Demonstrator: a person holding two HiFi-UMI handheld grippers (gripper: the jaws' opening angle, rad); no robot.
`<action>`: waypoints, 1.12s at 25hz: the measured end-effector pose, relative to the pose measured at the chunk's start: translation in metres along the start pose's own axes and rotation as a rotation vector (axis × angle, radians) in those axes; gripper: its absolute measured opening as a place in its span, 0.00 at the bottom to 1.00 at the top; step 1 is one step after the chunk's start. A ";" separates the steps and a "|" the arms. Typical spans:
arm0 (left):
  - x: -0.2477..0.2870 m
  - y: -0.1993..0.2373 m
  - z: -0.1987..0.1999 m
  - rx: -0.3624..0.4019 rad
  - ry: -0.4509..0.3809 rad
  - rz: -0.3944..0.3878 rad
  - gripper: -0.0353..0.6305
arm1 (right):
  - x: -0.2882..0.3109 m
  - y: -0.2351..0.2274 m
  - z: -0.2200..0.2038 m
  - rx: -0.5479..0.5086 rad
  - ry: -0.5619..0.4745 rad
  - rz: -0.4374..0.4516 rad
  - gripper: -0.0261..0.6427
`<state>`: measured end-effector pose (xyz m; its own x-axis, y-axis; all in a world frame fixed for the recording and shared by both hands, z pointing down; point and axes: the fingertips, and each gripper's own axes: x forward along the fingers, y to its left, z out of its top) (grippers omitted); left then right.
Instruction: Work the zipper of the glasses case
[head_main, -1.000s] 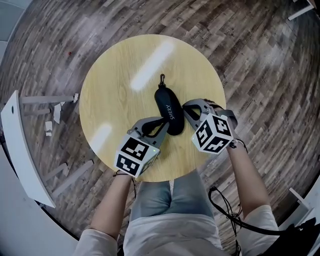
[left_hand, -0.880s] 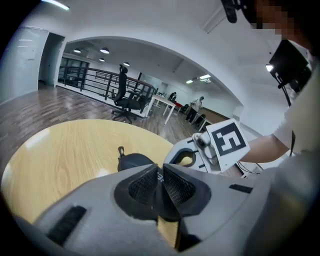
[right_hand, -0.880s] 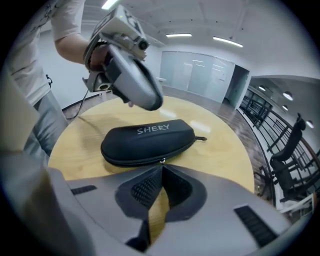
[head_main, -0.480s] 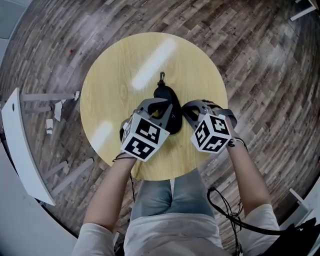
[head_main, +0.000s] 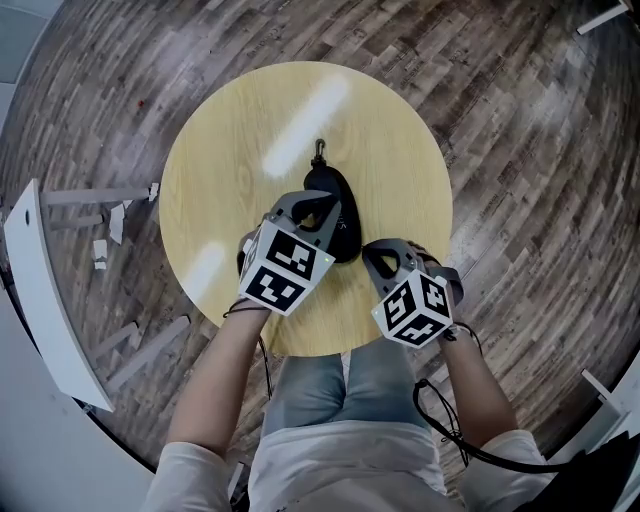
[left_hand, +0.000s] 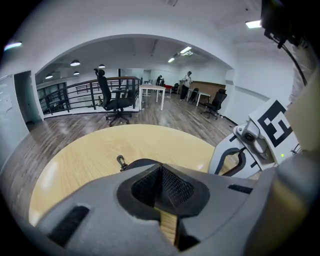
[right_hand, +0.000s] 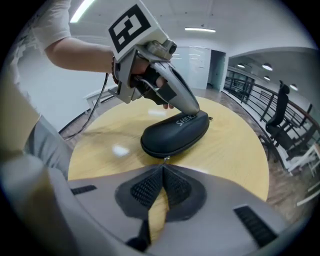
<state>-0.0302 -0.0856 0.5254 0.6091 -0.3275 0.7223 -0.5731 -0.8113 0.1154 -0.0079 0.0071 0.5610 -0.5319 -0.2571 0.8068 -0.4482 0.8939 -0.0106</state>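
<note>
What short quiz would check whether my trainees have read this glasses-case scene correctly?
1. True or false: the glasses case lies on the round wooden table.
2. Multiple choice: the left gripper is A) held well away from the table, B) resting its tip on the case's top, C) gripping the clip at the case's far end.
3. Fill in: the right gripper has its jaws ____ on the zipper pull.
Key: 1 true; 2 B; 3 shut.
</note>
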 end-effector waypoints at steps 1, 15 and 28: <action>0.000 0.000 0.000 0.003 0.001 0.000 0.08 | -0.001 0.006 0.000 0.031 -0.006 -0.001 0.04; -0.006 0.001 0.005 -0.003 -0.027 0.056 0.08 | -0.017 -0.015 -0.014 0.022 0.016 -0.058 0.04; 0.017 -0.020 0.015 0.098 0.056 -0.010 0.07 | -0.017 -0.072 -0.034 -0.202 0.059 -0.041 0.04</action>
<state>-0.0002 -0.0828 0.5252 0.5816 -0.2936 0.7586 -0.5090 -0.8588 0.0579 0.0577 -0.0401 0.5680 -0.4708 -0.2785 0.8371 -0.3123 0.9400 0.1372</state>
